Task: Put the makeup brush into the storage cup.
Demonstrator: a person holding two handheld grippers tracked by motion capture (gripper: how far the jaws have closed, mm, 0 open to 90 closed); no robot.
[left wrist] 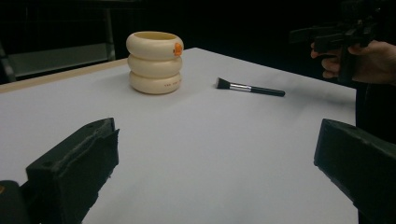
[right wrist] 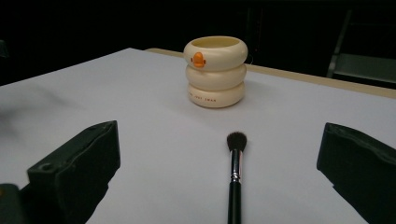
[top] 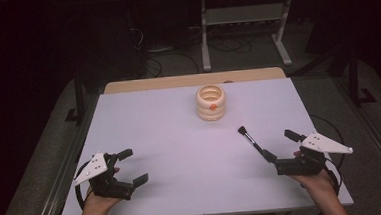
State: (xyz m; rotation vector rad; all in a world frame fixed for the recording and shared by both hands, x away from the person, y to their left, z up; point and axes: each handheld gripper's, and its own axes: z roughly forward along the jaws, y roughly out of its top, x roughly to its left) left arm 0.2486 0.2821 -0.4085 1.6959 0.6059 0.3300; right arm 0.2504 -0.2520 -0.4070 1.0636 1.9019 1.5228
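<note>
On the white table (top: 144,120) the makeup brush (top: 250,140) is lying flat, bristles pointing toward the cream holder (top: 211,102), handle running straight back between the right gripper's (top: 280,146) wide-apart jaws. Far off, the left gripper (top: 132,166) is waiting, jaws apart and holding nothing. Dark room all around.
</note>
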